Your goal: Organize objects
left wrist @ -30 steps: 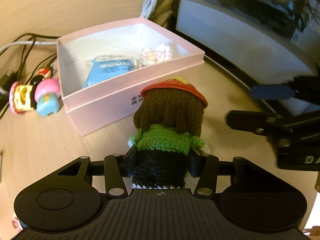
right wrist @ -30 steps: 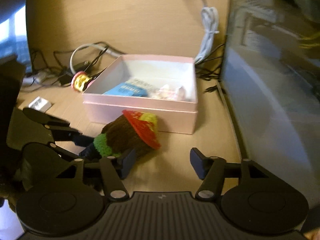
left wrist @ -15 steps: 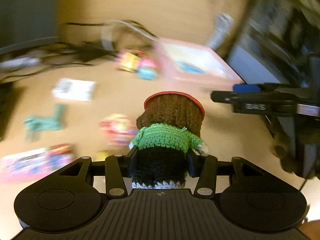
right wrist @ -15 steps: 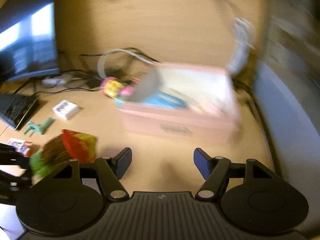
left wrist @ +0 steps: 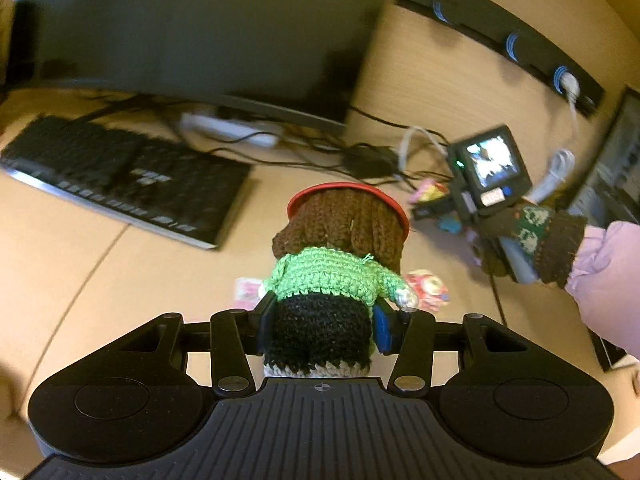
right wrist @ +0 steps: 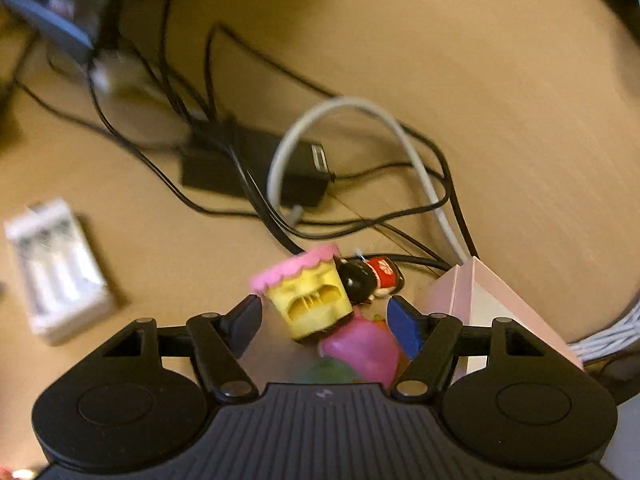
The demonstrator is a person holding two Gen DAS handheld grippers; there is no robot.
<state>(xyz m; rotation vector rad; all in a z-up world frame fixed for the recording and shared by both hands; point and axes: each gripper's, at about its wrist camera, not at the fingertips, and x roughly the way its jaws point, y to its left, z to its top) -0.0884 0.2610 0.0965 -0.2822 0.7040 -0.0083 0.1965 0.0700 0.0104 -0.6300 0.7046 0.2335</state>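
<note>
My left gripper [left wrist: 324, 320] is shut on a crochet doll [left wrist: 340, 256] with brown hair, a red hat brim, a green jumper and black trousers, held upright above the desk. In the right wrist view a yellow toy with a pink frill [right wrist: 310, 300] and a pink toy [right wrist: 360, 348] lie between the fingers of my right gripper [right wrist: 324, 316], which stands open around them. A small black and red figure [right wrist: 370, 276] lies just behind them. The corner of the pink box [right wrist: 480, 292] is at the right finger.
A black keyboard [left wrist: 120, 176] and a dark monitor [left wrist: 180, 28] stand left of the doll. A gloved hand [left wrist: 532, 236] holds the other gripper at the right. Pink packets [left wrist: 428, 284] lie below the doll. A white charger [right wrist: 56, 268], a black adapter [right wrist: 252, 168] and tangled cables [right wrist: 360, 108] lie behind the toys.
The left gripper has swung the doll away from the pink box toward the keyboard. The right gripper has moved left past the box to the yellow and pink toys.
</note>
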